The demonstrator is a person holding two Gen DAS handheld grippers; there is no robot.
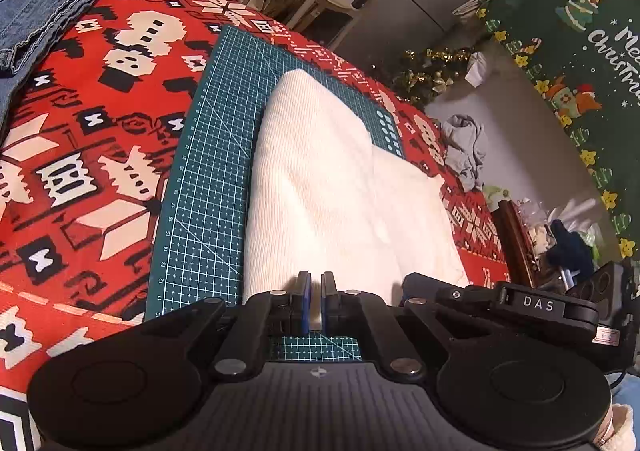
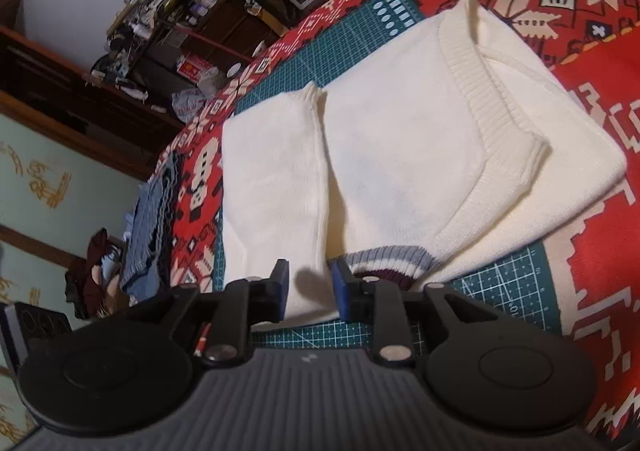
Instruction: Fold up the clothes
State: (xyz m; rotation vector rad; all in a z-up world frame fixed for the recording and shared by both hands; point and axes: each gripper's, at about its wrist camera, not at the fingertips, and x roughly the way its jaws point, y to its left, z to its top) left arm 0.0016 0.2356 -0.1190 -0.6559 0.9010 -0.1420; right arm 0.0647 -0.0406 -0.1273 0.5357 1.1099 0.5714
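Cream knit sweater (image 2: 400, 155) folded, lying on green mat (image 1: 208, 187) over red cloth (image 1: 80, 155); striped collar at near edge, sleeve folded alongside. Left gripper (image 1: 316, 303) fingers pinching sweater's near edge. Right gripper (image 2: 310, 291) fingers spread around near edge. Bare mat strip left of sweater; jeans (image 1: 36, 7) well apart.
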